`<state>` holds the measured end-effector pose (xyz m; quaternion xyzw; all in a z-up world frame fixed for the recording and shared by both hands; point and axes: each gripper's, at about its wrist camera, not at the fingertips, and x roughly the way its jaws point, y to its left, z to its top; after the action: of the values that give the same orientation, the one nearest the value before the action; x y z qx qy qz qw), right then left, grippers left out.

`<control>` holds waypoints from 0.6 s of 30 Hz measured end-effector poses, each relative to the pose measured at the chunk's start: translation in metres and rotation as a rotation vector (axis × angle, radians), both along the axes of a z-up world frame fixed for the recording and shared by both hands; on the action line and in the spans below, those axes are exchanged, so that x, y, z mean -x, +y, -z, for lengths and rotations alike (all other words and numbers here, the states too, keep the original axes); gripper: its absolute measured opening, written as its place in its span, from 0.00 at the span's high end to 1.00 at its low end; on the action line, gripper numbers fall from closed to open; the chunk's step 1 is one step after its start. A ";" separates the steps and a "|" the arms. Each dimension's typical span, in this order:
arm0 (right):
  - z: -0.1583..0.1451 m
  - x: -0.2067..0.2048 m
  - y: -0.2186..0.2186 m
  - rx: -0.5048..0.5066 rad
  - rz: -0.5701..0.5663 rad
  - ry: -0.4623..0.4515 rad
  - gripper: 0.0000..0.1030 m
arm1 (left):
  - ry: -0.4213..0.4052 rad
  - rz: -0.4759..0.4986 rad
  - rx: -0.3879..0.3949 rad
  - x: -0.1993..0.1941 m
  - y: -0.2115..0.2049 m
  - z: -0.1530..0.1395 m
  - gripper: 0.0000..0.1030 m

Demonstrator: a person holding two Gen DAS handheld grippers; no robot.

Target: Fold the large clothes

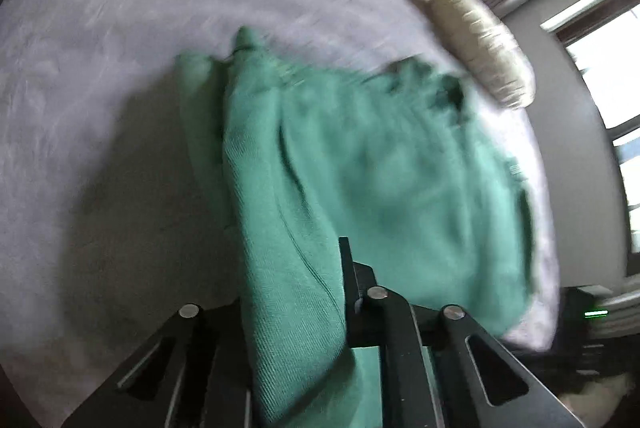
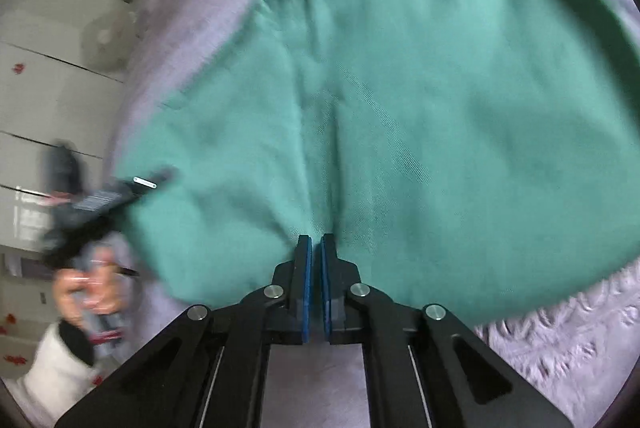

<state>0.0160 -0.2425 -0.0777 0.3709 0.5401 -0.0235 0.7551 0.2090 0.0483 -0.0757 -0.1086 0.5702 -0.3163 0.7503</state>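
Grey bedspread (image 1: 100, 67) lies under a green garment (image 2: 400, 87); both grippers, left gripper (image 1: 296, 292) and right gripper (image 2: 316, 244), clamp its edge (frames blurred): lift evenly, keeping cloth taut

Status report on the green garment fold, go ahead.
Left gripper shut on green garment, fold draped through it. Right gripper shut on garment edge. Beige bundle at bed edge, clear of garment.
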 end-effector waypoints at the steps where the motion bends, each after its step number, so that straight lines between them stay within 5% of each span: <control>1: 0.013 0.000 0.001 -0.018 0.002 0.020 0.96 | -0.012 0.008 0.024 0.002 -0.006 -0.010 0.86; 12: 0.013 0.027 -0.031 -0.204 0.068 -0.119 0.95 | -0.256 0.240 0.044 0.053 -0.139 -0.117 0.86; 18: -0.003 0.085 -0.090 -0.200 0.210 -0.199 0.95 | -0.310 0.428 -0.038 0.098 -0.263 -0.109 0.86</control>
<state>-0.0688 -0.3322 -0.0743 0.4989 0.4206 -0.0113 0.7577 0.1112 -0.2150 0.0335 0.0783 0.4642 -0.4698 0.7468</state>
